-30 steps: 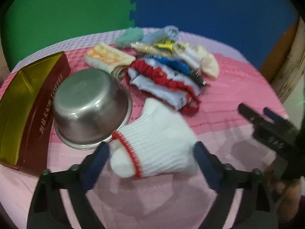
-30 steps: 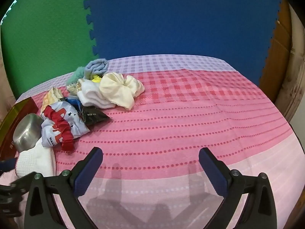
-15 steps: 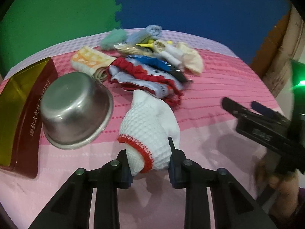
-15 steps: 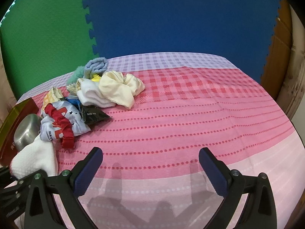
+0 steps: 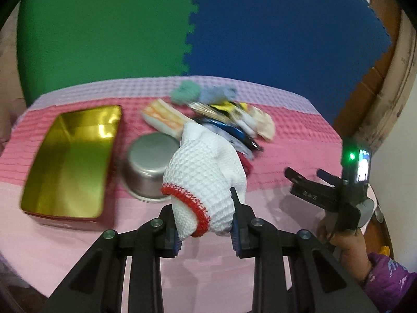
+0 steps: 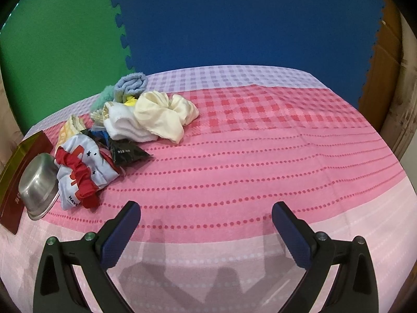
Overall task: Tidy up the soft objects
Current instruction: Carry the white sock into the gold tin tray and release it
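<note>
- The left tongs (image 5: 206, 230) are clenched on the glove (image 5: 206, 180), a white knitted one with a red cuff edge; the blue pads press it from both sides near the cuff.
- The glove is off the surface (image 5: 299, 135) and stands up from the tongs, in front of the bowl (image 5: 146, 164) in the left wrist view.
- The bowl is of steel and lies upside down, just beside the open gold tin (image 5: 73, 156).
- The right tongs (image 6: 206, 224) are released, with nothing between the blue pads; below them is only the pink cloth (image 6: 260, 161).
- In the left wrist view the right tongs (image 5: 306, 177) show at the right side, held by a hand (image 5: 338, 237) with a purple sleeve (image 5: 385, 281).
- The pile of soft things (image 6: 125, 125) lies at the far left part of the surface: a blue towel roll (image 6: 131, 84), a cream cloth (image 6: 164, 113), a white cloth (image 6: 125, 126), a red scrunchie (image 6: 80, 177) on a light printed cloth (image 6: 101, 172).
- Behind the surface stand green and blue foam mats (image 6: 234, 20).
</note>
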A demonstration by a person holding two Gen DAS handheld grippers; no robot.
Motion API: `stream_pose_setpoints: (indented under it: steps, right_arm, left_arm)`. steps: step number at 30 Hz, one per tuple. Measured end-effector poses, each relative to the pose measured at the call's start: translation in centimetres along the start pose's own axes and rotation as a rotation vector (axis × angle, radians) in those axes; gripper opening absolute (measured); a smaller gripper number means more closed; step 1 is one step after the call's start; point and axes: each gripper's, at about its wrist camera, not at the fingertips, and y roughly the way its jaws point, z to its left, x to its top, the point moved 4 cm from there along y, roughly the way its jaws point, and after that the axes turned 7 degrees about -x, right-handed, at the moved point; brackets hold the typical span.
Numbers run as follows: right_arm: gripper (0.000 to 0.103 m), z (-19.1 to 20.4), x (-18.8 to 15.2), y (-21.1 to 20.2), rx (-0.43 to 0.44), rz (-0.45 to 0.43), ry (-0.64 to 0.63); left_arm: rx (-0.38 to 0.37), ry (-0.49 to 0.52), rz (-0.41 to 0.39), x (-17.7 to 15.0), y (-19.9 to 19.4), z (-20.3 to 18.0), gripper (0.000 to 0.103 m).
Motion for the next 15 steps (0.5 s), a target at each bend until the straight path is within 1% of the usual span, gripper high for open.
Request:
stream_pose_setpoints:
  steps: [3,5,6,9,12,15]
  right_arm:
    - [0.103,0.2,0.0,0.0,0.005,0.004,-0.007]
    - [0.103,0.4,-0.1,0.1,0.011,0.01,-0.017]
    - [0.103,0.5,-0.1,0.1,0.015,0.013,-0.022]
    - [0.103,0.8,-0.1,0.0,0.034,0.012,-0.034]
    - [0.103,0.9,-0.2,-0.2,0.047,0.004,-0.035]
    - [0.103,1.1,-0.2,-0.3,0.058,0.01,-0.046]
  left_arm:
    - [0.07,0.012,-0.022,1.4,-1.2,2.2,0.026]
    - [0.11,0.011,-0.027,2.2,-1.3,3.8,0.026]
    - [0.14,0.005,-0.031,2.7,-1.3,5.2,0.026]
    - [0.195,-0.011,-0.027,3.4,-0.8,8.4,0.026]
    - [0.223,-0.047,-0.012,3.9,0.0,11.5,0.026]
    - [0.242,-0.06,-0.004,4.6,0.8,14.1,0.026]
